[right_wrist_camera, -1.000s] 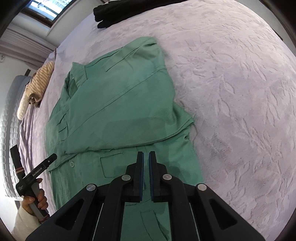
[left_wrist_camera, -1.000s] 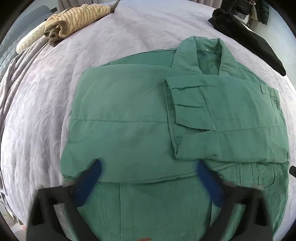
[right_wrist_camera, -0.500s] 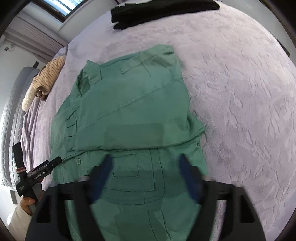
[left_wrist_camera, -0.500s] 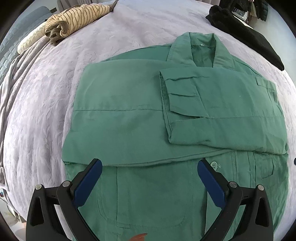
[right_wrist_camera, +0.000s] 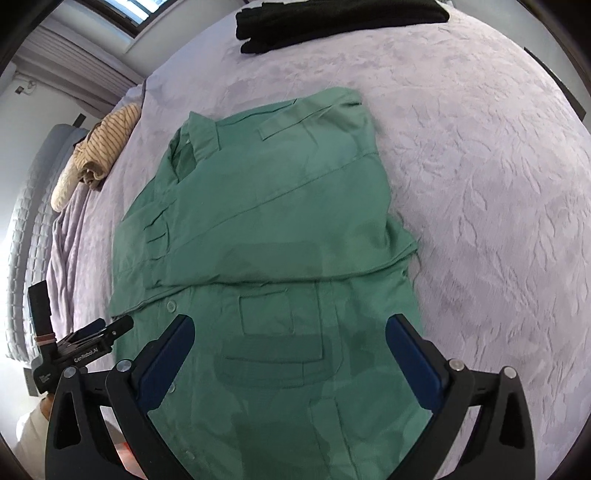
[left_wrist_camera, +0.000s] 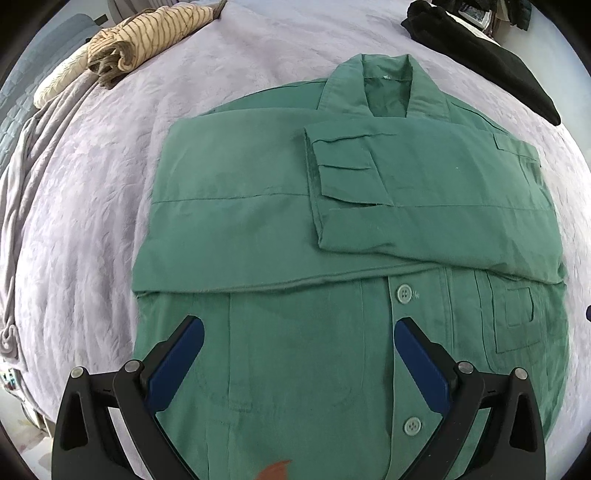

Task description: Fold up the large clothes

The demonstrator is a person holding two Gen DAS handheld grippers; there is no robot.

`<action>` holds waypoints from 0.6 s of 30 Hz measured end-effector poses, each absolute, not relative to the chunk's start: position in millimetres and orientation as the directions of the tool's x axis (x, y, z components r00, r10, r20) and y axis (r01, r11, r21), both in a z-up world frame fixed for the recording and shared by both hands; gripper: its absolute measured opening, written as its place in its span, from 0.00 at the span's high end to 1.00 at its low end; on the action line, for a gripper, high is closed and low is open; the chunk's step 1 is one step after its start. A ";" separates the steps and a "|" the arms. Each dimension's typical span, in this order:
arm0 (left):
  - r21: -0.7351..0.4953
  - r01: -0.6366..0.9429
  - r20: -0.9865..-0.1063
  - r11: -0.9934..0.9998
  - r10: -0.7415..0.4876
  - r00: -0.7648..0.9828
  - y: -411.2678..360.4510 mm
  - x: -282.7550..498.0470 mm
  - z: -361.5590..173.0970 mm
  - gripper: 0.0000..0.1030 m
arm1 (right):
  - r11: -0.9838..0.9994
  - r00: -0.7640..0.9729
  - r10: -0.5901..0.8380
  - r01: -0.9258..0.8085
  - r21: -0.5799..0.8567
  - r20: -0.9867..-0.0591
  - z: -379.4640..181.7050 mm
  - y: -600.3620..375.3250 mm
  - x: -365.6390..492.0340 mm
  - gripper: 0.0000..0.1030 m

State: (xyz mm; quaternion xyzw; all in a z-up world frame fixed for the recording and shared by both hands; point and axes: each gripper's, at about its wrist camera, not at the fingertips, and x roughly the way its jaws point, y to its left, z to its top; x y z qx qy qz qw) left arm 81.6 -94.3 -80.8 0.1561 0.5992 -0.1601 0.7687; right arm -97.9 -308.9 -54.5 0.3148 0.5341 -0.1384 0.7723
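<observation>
A large green button shirt (left_wrist_camera: 258, 221) lies flat on the bed, collar at the far end, with both sleeves folded across its chest. My left gripper (left_wrist_camera: 298, 326) hovers open above the lower front, left of the button placket, holding nothing. In the right wrist view the same shirt (right_wrist_camera: 277, 221) shows its right half and a chest pocket. My right gripper (right_wrist_camera: 290, 323) hangs over that pocket area, its jaws opening wide, with no cloth pinched between them. The left gripper (right_wrist_camera: 92, 332) appears at the shirt's left edge there, held by a hand in a white sleeve (right_wrist_camera: 29, 424).
The lilac textured bedspread (left_wrist_camera: 92, 184) surrounds the shirt. A rolled beige striped garment (left_wrist_camera: 147, 33) lies at the far left, and a black garment (left_wrist_camera: 480, 55) at the far right. A grey blanket (left_wrist_camera: 22, 184) bunches along the bed's left edge.
The right gripper's jaws went from shut to wide open. Both grippers drew back and up from the shirt, so more of its lower front shows. The left gripper stayed open.
</observation>
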 end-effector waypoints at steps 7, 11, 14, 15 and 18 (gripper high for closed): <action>0.032 0.446 -0.979 0.894 -0.062 0.194 -89.0 66.7 -69.7 0.00 | 0.753 0.366 0.168 0.551 0.359 -0.915 -51.1 -302.5 -104.7 0.00; 0.048 0.432 -0.980 0.901 -0.042 0.196 -87.5 57.6 -62.5 0.00 | 0.765 0.335 0.221 0.524 0.376 -0.916 -47.5 -296.3 -106.3 0.00; 0.043 0.418 -0.982 0.907 -0.039 0.186 -85.3 52.7 -57.7 0.00 | 0.751 0.335 0.247 0.527 0.398 -0.909 -45.2 -296.4 -110.6 0.00; 0.044 0.416 -0.982 0.908 -0.037 0.186 -84.9 50.7 -55.6 0.00 | 0.745 0.336 0.256 0.529 0.406 -0.906 -45.0 -296.8 -112.3 0.00; 0.048 0.408 -0.982 0.912 -0.032 0.186 -84.6 43.2 -49.3 0.00 | 0.736 0.338 0.279 0.526 0.426 -0.899 -42.6 -299.1 -118.1 0.00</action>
